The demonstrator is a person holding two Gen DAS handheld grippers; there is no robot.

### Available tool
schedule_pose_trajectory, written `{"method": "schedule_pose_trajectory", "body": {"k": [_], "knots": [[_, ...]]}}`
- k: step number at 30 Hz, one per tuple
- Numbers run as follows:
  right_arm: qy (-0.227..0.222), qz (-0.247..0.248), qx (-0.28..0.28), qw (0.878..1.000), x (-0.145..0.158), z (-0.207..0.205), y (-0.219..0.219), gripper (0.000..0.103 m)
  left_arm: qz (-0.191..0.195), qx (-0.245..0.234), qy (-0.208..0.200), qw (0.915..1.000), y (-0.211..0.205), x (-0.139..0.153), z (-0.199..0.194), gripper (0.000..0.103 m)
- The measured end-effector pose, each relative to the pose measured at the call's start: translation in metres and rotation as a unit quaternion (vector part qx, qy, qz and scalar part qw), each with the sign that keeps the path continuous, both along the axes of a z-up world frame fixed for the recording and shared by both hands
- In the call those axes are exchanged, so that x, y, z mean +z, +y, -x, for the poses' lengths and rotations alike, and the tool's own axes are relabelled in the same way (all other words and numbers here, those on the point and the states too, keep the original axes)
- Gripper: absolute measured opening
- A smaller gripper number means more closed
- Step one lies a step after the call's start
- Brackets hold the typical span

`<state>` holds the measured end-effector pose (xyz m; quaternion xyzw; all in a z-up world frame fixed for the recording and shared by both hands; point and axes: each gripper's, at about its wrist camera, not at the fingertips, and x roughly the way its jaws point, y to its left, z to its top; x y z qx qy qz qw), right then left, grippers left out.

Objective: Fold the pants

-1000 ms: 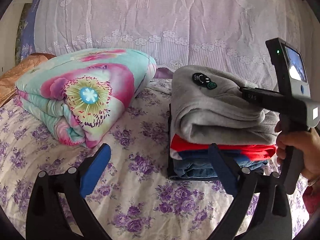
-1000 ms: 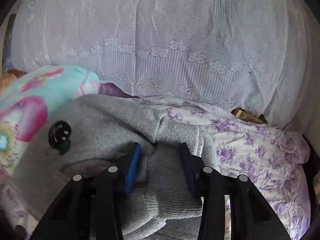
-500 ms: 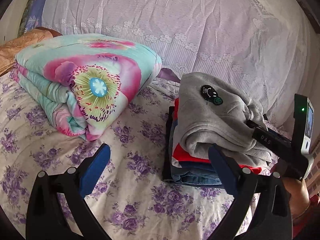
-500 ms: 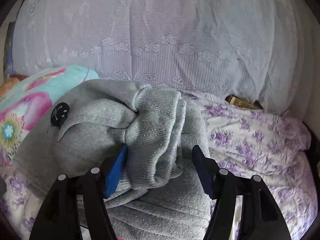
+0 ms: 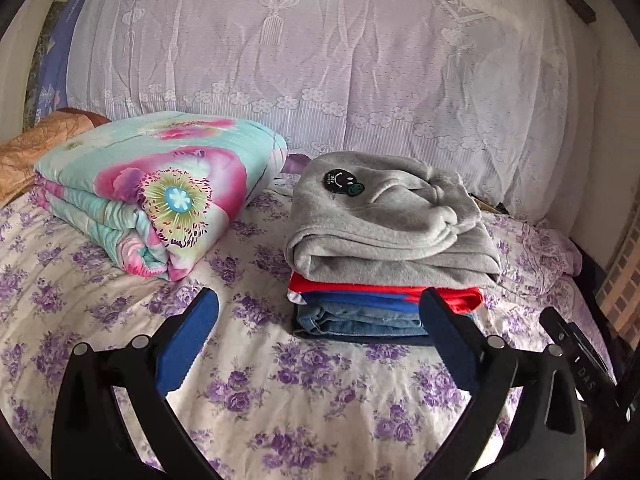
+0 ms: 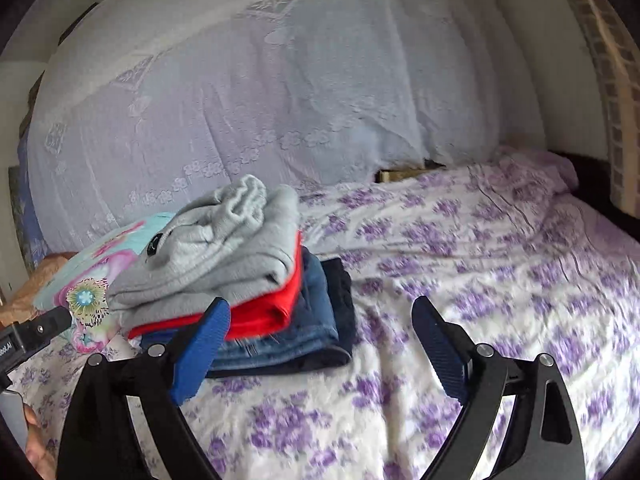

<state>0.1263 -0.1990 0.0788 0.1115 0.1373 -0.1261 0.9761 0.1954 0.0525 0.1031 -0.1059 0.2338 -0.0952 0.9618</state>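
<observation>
Folded grey pants [image 5: 384, 224] with a small black patch lie on top of a stack of folded clothes [image 5: 372, 312]: red, blue, denim and dark layers. The stack sits on the flowered bed sheet [image 5: 304, 400]. My left gripper [image 5: 316, 332] is open and empty, held back from the stack's front. My right gripper [image 6: 320, 344] is open and empty, to the right of the stack [image 6: 280, 320] and clear of the grey pants [image 6: 224, 252].
A folded floral quilt [image 5: 160, 192] lies left of the stack. A lace-covered bolster [image 5: 320, 64] runs along the back of the bed. The sheet stretches wide to the right [image 6: 500, 264]. The other gripper's body shows at the edges [image 5: 580, 364].
My right gripper opened, let go of the grey pants and pulled back to the right. My left gripper drew back and up from the stack.
</observation>
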Motion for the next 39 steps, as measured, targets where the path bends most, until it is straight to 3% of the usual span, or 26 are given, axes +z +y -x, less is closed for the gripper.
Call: {"method": "schedule_pose_trajectory", "body": {"k": [3, 5, 6, 8, 11, 13, 19, 23, 26, 30, 35, 39], "knots": [[0.003, -0.012, -0.008, 1.0, -0.028, 0.025, 0.003, 0.099, -0.047, 0.006, -0.016, 0.9988, -0.013, 0.0, 0.026, 0.098], [0.046, 0.007, 0.023, 0.999, -0.028, 0.018, 0.012, 0.099, -0.077, 0.013, -0.018, 0.9967, -0.021, -0.004, 0.043, 0.098], [0.054, 0.023, 0.023, 0.998, -0.02, 0.018, 0.017, 0.099, -0.095, 0.01, -0.018, 0.9953, -0.024, -0.007, 0.05, 0.098], [0.019, 0.049, 0.011, 0.999, 0.002, 0.028, 0.023, 0.099, -0.146, 0.003, -0.024, 0.989, -0.031, -0.014, 0.066, 0.098], [-0.011, 0.066, 0.007, 0.998, 0.034, 0.043, 0.023, 0.099, -0.205, 0.039, -0.034, 0.9774, -0.04, -0.007, 0.076, 0.098], [-0.008, 0.07, 0.009, 0.997, 0.049, 0.048, 0.017, 0.099, -0.2, 0.05, -0.055, 0.9769, -0.041, 0.012, 0.081, 0.098], [-0.028, 0.058, 0.006, 0.998, 0.076, 0.064, -0.001, 0.099, -0.128, 0.051, -0.093, 0.986, -0.039, 0.068, 0.081, 0.098], [-0.012, 0.049, -0.01, 0.999, 0.078, 0.046, 0.004, 0.099, -0.11, 0.041, -0.104, 0.9876, -0.043, 0.063, 0.074, 0.098], [0.006, 0.063, -0.015, 0.998, 0.073, 0.021, 0.023, 0.099, -0.135, 0.034, -0.079, 0.9871, -0.046, 0.058, 0.058, 0.098], [0.037, 0.103, 0.002, 0.994, 0.062, -0.009, 0.05, 0.099, -0.116, 0.033, -0.057, 0.991, -0.033, 0.053, 0.048, 0.098], [0.047, 0.113, 0.037, 0.992, 0.053, -0.015, 0.063, 0.099, -0.107, 0.057, -0.062, 0.9906, -0.019, 0.054, 0.05, 0.098], [0.042, 0.103, 0.043, 0.993, 0.056, -0.01, 0.063, 0.099, -0.11, 0.049, -0.067, 0.9905, -0.021, 0.057, 0.055, 0.098]]}}
